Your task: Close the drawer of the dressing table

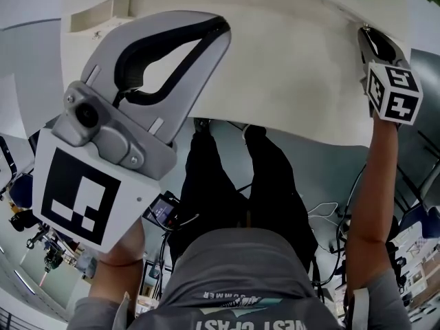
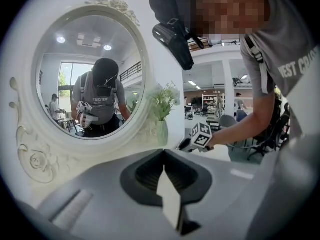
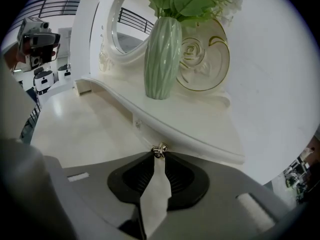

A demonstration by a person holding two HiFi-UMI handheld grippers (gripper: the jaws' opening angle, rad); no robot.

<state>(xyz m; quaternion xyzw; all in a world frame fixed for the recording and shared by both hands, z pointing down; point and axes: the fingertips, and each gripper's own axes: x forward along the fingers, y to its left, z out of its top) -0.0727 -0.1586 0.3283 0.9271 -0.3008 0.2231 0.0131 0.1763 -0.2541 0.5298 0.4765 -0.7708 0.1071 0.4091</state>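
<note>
Right gripper (image 3: pixel 159 155) pinches the drawer knob (image 3: pixel 159 149), jaws narrow. Knob sits just under the worktop's (image 3: pixel 200 126) curved front edge, below the vase (image 3: pixel 162 59). Left gripper (image 2: pixel 164 156) closed, empty, facing the mirror (image 2: pixel 90 74).

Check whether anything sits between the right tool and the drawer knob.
Nothing visible does. The right tool has its tips closed on the small metal drawer knob, just under the top edge of the dressing table. The green vase stands farther back on the tabletop, clear of the tool.
</note>
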